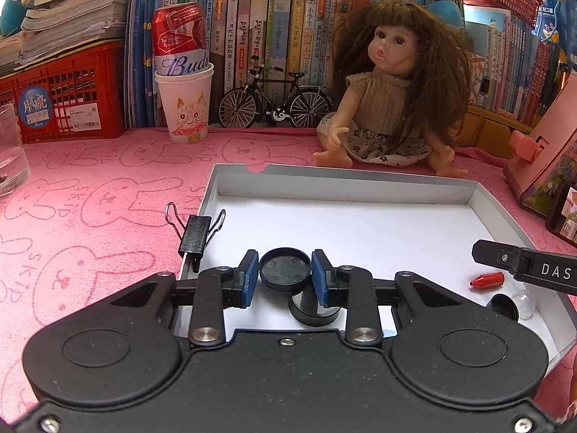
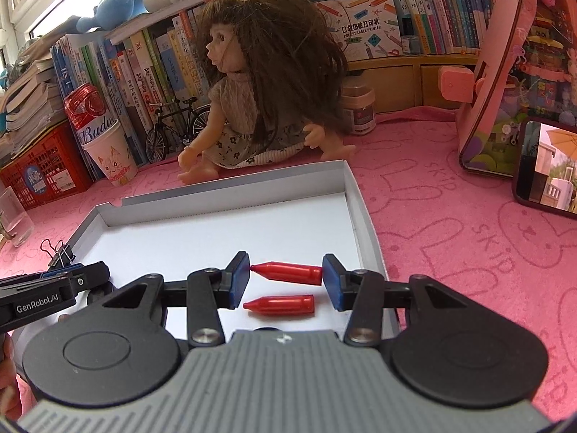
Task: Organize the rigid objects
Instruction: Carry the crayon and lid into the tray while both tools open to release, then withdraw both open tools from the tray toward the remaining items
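A shallow white cardboard tray (image 1: 360, 180) lies on the pink cloth; it also shows in the right wrist view (image 2: 223, 202). My left gripper (image 1: 285, 274) is shut on a round black cap (image 1: 285, 269), held above a second black cap (image 1: 313, 312) on the tray floor. My right gripper (image 2: 286, 278) is shut on a red cone-tipped cap (image 2: 286, 273), gripped end to end above another red cap (image 2: 279, 305) in the tray. In the left wrist view a red cap (image 1: 487, 281), a small black cap (image 1: 505, 306) and a clear dome (image 1: 524, 301) lie at the tray's right.
A black binder clip (image 1: 194, 232) is clamped on the tray's left rim. A doll (image 1: 389, 97) sits behind the tray. A paper cup with a can (image 1: 184, 108), a toy bicycle (image 1: 274, 101), a red crate (image 1: 61, 101), a glass (image 1: 10, 151), and a phone (image 2: 548, 166) surround it.
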`<action>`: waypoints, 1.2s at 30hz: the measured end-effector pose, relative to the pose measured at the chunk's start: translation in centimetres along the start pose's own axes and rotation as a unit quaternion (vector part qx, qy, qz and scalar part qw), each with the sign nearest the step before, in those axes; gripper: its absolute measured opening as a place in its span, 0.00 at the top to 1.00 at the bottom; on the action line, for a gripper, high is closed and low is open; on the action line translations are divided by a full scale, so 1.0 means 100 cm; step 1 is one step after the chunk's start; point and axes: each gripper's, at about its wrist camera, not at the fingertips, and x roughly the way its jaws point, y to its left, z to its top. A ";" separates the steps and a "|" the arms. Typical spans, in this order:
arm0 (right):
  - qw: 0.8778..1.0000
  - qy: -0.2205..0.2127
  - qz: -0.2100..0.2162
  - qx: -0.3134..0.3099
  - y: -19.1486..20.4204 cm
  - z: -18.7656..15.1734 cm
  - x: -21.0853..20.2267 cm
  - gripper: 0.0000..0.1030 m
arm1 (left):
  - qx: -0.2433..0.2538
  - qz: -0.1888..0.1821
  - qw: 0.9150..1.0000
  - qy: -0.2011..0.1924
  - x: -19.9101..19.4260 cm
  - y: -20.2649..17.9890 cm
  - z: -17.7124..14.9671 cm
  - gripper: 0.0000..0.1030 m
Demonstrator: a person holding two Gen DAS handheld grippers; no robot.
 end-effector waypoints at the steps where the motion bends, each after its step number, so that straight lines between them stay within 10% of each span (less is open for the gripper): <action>1: 1.000 0.000 0.000 0.001 0.000 0.000 0.000 0.49 | 0.000 -0.002 1.000 -0.005 -0.001 0.000 -0.001 0.70; 13: 0.999 -0.036 0.037 0.016 -0.003 -0.004 -0.039 0.15 | -0.006 -0.039 0.998 -0.049 -0.043 0.001 -0.004 0.26; 36: 0.992 -0.078 0.070 -0.075 0.006 -0.064 -0.130 0.06 | 0.044 -0.101 0.991 -0.071 -0.146 -0.015 -0.070 0.22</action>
